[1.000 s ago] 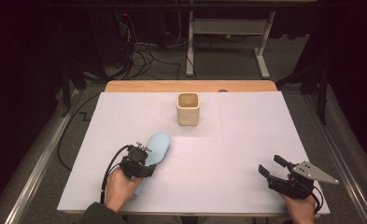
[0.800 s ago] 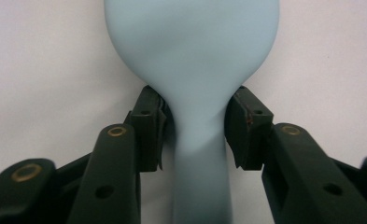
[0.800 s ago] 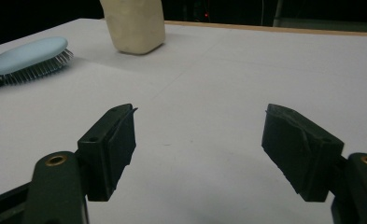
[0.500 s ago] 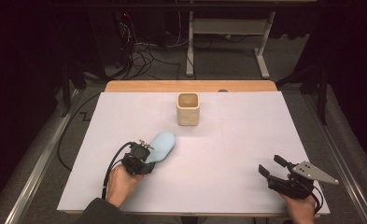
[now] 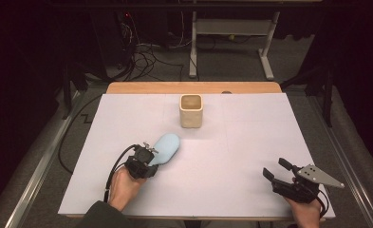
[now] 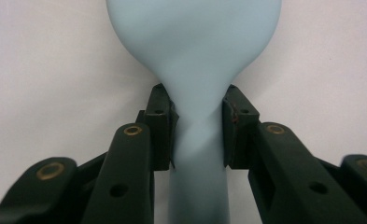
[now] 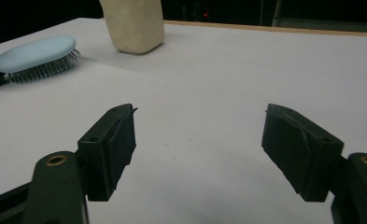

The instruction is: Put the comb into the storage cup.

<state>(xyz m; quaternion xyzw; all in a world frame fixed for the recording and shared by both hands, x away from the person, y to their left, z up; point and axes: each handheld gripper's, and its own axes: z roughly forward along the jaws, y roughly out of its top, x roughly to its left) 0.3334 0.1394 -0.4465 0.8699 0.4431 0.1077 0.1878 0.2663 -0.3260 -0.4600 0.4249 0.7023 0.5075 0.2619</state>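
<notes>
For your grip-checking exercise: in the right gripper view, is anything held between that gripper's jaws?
No: the right gripper stands open over bare table, with the brush lying far off.

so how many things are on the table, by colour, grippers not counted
light blue: 1, the hairbrush
cream: 1, the square cup
total: 2
</notes>
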